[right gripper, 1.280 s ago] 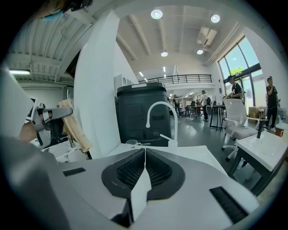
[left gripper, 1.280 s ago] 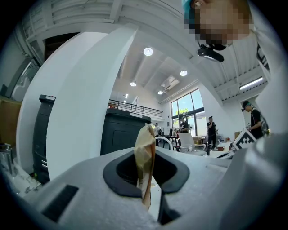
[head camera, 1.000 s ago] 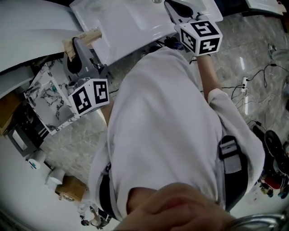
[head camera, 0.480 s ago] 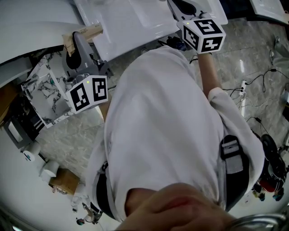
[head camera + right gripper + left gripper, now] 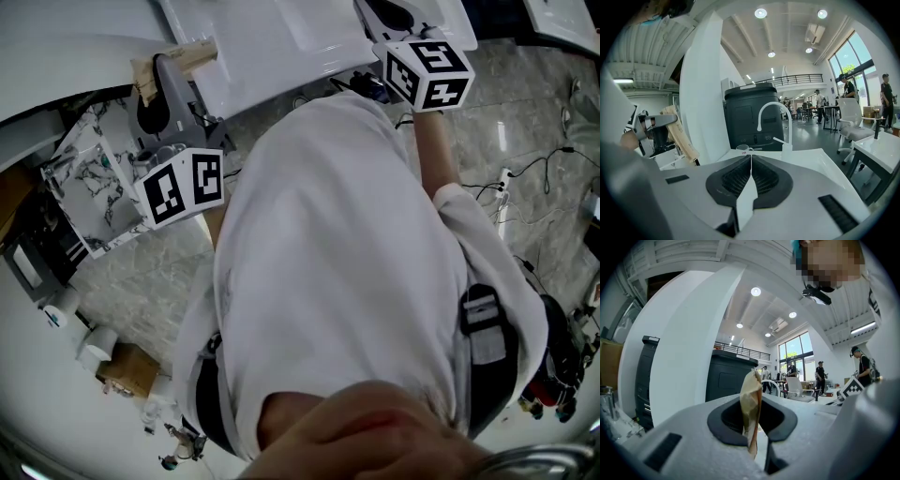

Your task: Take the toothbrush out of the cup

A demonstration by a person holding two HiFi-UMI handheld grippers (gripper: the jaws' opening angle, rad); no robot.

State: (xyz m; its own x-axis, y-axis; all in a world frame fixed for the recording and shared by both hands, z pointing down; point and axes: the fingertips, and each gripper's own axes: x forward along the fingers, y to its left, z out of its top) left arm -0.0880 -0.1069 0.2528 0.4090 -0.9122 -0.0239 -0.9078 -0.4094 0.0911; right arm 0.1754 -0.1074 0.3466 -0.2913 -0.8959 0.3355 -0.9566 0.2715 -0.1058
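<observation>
Head view, checked against a second ago: both of my grippers sit almost where they were and only the picture has drifted slightly, so I judge that no step of the task has advanced. My left gripper (image 5: 752, 420) is clamped on a tan paper wrapper (image 5: 751, 394). My right gripper (image 5: 750, 176) has its jaws together with nothing between them and faces the white sink top (image 5: 825, 164). There, beside the base of the white faucet (image 5: 774, 112), a small clear cup (image 5: 787, 149) holds what I take to be the toothbrush (image 5: 778, 139), a thin white stick leaning out, not yet removed. A white mug (image 5: 743, 148) stands near. Behind it are a dark cabinet (image 5: 750, 117), office chairs and tall windows; the floor (image 5: 525, 103) is grey marbled tile.
</observation>
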